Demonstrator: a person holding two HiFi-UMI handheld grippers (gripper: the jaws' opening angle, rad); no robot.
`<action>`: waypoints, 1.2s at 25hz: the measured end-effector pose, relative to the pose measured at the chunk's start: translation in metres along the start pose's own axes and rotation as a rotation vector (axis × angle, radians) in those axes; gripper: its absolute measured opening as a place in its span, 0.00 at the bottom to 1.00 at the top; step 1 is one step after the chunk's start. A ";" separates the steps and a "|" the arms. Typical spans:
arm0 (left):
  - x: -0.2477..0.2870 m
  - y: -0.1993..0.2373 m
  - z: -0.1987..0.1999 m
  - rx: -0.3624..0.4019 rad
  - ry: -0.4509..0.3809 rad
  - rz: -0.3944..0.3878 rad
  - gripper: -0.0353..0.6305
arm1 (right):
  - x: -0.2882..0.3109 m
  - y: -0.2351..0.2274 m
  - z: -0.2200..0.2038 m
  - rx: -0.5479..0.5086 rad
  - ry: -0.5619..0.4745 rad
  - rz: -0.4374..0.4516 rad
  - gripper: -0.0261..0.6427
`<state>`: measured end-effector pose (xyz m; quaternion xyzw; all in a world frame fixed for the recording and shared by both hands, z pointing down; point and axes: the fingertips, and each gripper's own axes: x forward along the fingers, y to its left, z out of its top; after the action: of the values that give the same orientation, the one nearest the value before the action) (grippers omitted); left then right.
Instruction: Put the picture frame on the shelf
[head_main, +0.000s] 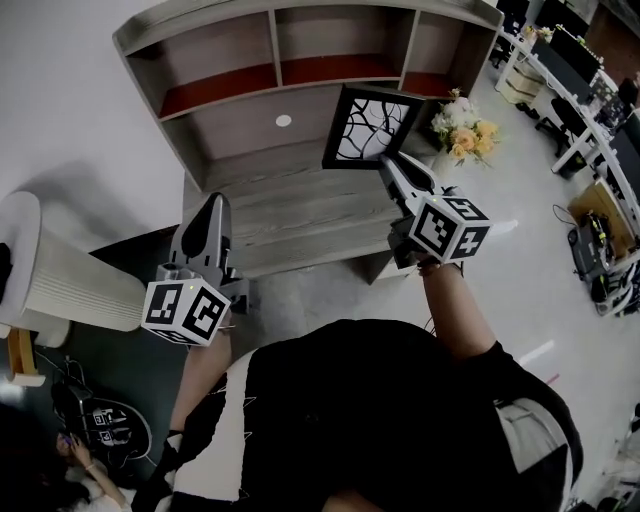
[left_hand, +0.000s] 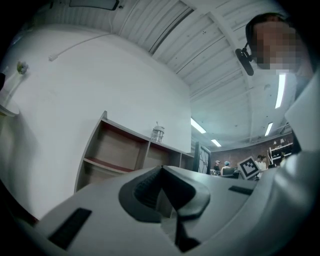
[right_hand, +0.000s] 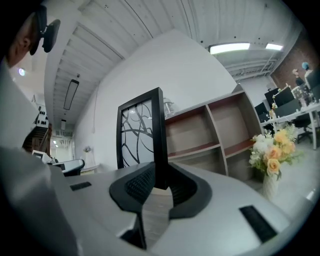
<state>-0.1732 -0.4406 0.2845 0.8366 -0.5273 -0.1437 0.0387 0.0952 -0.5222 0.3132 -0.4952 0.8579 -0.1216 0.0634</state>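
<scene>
- Black-rimmed, with a branching line pattern, the picture frame (head_main: 372, 126) is sitting between the jaws of your right gripper (head_main: 388, 162), which are clamping its lower edge.
- In the right gripper view, the frame is rising upright out of the jaws, with its bottom edge pinched between the dark pads.
- You are holding it over the wide wooden ledge of the shelf (head_main: 240, 130), in front of the back panel and near the flowers (head_main: 463, 128).
- Your left gripper (head_main: 210, 203) is hanging lower at the left, well apart from the frame, its jaws pressing together on nothing.
</scene>
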 end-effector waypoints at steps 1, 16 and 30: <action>0.008 0.007 0.001 0.000 -0.002 0.011 0.07 | 0.013 -0.008 0.006 0.000 0.005 0.007 0.17; 0.047 0.015 -0.027 0.035 0.001 0.062 0.07 | 0.122 -0.088 -0.004 -0.085 0.278 0.102 0.16; 0.062 0.046 -0.023 0.017 0.022 0.093 0.07 | 0.211 -0.121 -0.002 0.083 0.480 -0.003 0.16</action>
<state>-0.1818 -0.5186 0.3035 0.8131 -0.5662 -0.1283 0.0440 0.0892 -0.7625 0.3505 -0.4502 0.8419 -0.2712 -0.1222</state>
